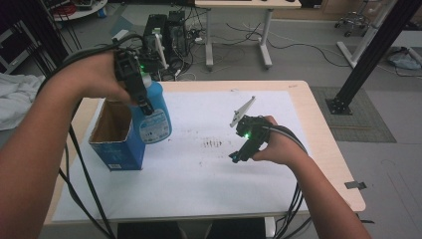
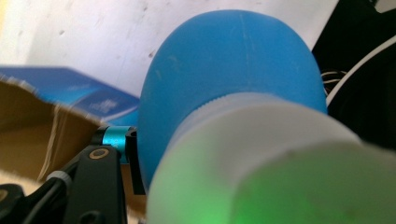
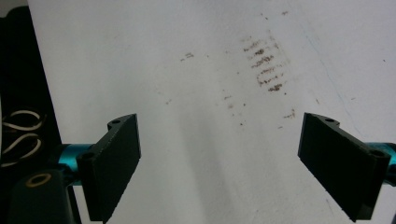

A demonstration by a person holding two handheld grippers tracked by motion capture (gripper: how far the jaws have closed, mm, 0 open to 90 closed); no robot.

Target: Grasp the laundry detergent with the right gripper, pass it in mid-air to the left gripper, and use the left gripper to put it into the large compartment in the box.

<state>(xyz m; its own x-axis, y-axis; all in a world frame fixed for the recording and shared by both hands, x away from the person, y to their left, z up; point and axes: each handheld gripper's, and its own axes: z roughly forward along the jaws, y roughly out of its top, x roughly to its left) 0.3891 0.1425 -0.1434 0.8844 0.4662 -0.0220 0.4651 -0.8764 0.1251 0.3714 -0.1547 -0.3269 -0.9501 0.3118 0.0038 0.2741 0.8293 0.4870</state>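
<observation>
Bottle (image 1: 155, 117) first: a blue plastic one with a rounded, bulging body, a white neck or cap at the top and a pale printed label low on its side, whose text is too small to read. It hangs tilted in the air just beside the open box (image 1: 115, 135), its lower end level with the box's right wall, above the left part of the white sheet (image 1: 209, 189) that covers the table (image 1: 326, 144). The left gripper (image 1: 142, 97) has it by the upper part, jaws closed on the body just below the neck; in the left gripper view the blue body (image 2: 233, 70) swells close to the lens, the white neck (image 2: 261, 135) lies blurred in front with a green glow on it, and one black jaw presses the bottle's left flank. The box is blue outside with brown cardboard inside, its top open, standing near the sheet's left edge. The right gripper (image 1: 238, 155) hovers low over the middle of the sheet, well apart from the bottle, a green light on its body; its own view (image 3: 219, 168) shows the two black jaws spread wide with nothing between them. Brown smudges (image 1: 213, 144) mark the sheet (image 3: 196, 140) just beyond those jaws (image 3: 266, 70).
</observation>
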